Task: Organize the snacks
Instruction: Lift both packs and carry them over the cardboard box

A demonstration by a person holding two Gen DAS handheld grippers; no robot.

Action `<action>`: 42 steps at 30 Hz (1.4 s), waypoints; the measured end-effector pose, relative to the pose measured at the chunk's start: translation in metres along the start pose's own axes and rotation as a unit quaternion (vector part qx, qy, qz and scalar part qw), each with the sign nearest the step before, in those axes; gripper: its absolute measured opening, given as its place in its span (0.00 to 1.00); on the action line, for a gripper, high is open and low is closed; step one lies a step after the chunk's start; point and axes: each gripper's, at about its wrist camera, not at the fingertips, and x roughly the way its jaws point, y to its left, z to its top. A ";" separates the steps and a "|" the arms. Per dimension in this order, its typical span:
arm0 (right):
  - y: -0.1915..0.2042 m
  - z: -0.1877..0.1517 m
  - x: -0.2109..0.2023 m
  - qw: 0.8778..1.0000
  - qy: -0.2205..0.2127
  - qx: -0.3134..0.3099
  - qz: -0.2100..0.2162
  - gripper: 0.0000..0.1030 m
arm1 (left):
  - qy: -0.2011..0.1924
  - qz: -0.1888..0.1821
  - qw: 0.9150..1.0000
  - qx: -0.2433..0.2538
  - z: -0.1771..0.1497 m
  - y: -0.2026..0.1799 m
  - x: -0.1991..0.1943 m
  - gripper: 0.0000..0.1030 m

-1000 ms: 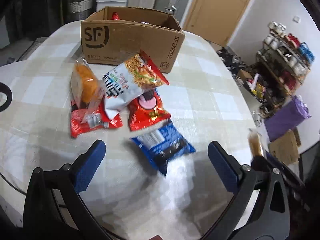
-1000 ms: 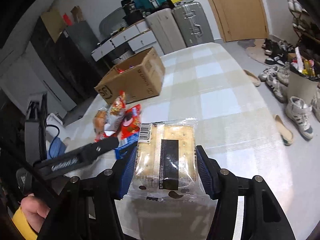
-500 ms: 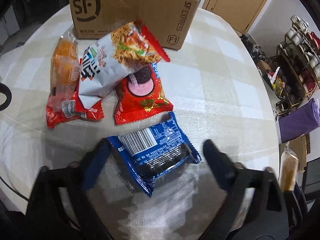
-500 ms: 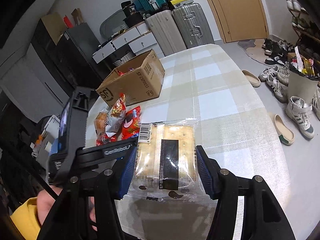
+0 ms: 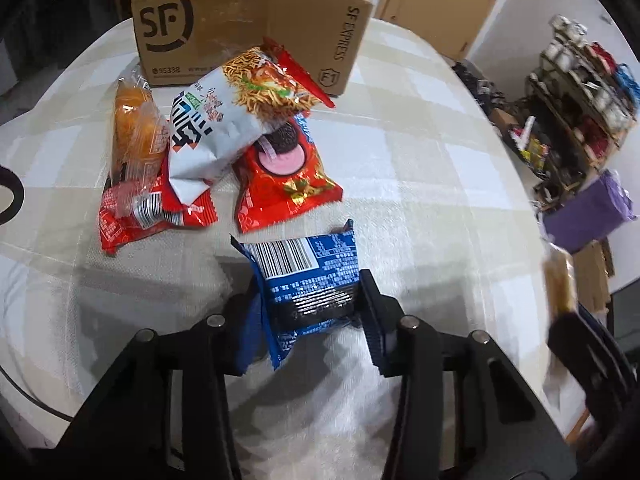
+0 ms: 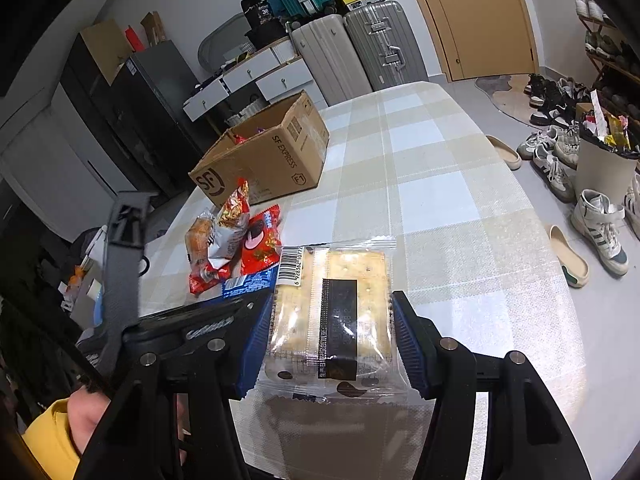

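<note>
My left gripper (image 5: 308,312) is shut on the blue cookie pack (image 5: 304,272), which lies on the checked tablecloth. Beyond it lie a red cookie pack (image 5: 284,184), a white noodle-snack bag (image 5: 236,120), an orange bun in clear wrap (image 5: 132,132) and another red pack (image 5: 148,216). An open SF cardboard box (image 5: 248,24) stands behind them. My right gripper (image 6: 328,320) is shut on a clear-wrapped cracker pack (image 6: 332,312) and holds it above the table. The snack pile (image 6: 232,244) and box (image 6: 268,156) lie left of it.
The round table (image 6: 440,208) has a checked cloth; its edge drops off at the right. Shoes (image 6: 596,220) and a bin (image 6: 604,160) stand on the floor to the right. Suitcases (image 6: 360,52) and drawers stand behind the table. The left gripper's body (image 6: 124,264) rises at my right gripper's left.
My left gripper moved forward and down onto the blue cookie pack and shut on it. My right gripper kept holding the cracker pack almost still.
</note>
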 end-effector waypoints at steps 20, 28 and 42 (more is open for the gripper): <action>0.088 -0.001 0.015 0.992 -0.038 -0.095 0.069 0.56 | -0.183 0.018 0.982 0.052 -0.024 0.088 -0.156 0.39; 0.140 -0.002 0.017 0.984 -0.075 -0.131 0.097 0.57 | -0.223 0.029 0.974 0.015 -0.033 0.150 -0.182 0.39; 0.175 -0.016 0.029 0.976 -0.075 -0.173 0.104 0.57 | -0.254 0.023 0.967 0.001 -0.054 0.175 -0.195 0.39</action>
